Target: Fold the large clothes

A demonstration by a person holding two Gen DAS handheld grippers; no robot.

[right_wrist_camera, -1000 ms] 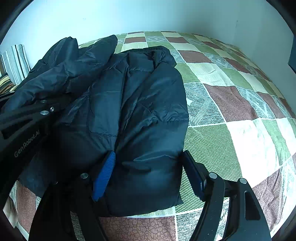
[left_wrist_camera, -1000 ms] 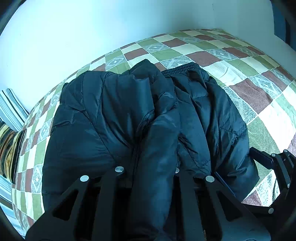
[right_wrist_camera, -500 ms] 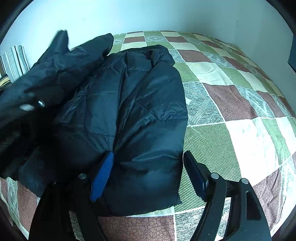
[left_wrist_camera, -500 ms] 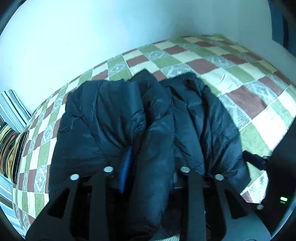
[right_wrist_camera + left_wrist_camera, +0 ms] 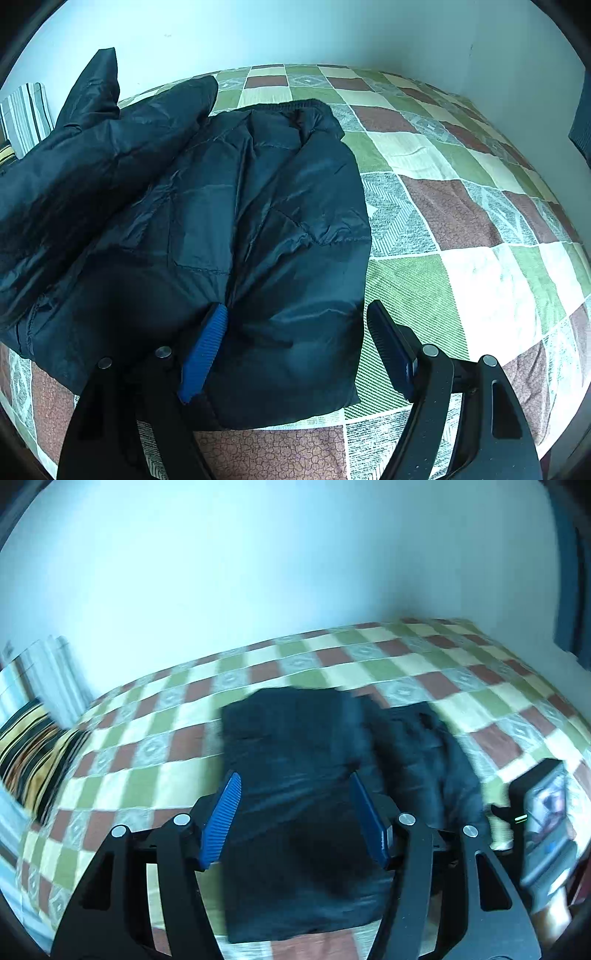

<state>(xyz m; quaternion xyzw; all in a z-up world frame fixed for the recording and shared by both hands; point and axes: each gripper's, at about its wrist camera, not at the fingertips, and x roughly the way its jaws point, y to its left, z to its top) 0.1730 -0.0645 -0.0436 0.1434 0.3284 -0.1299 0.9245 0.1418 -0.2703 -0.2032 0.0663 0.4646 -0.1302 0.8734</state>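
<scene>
A dark puffy jacket (image 5: 258,221) lies on the checked bed quilt (image 5: 461,229). One sleeve (image 5: 96,147) stands raised over its left side, its cuff pointing up. My right gripper (image 5: 297,306) rests at the jacket's near right corner. Its jaws are wide and a fold of the jacket lies between the blue pads (image 5: 203,350), not squeezed. In the blurred left wrist view my left gripper (image 5: 295,779) hovers above the jacket (image 5: 295,757). Its jaws are opening and the pads (image 5: 221,812) press on nothing.
A striped pillow (image 5: 33,760) lies at the bed's left end against the pale wall. The quilt (image 5: 480,686) stretches bare to the right and beyond the jacket. The right hand's device housing (image 5: 543,812) shows at the right edge of the left wrist view.
My left gripper opened, let go of the sleeve it pinched, and rose back from the jacket. It has left the right wrist view, where the sleeve now stands higher. The right gripper kept still.
</scene>
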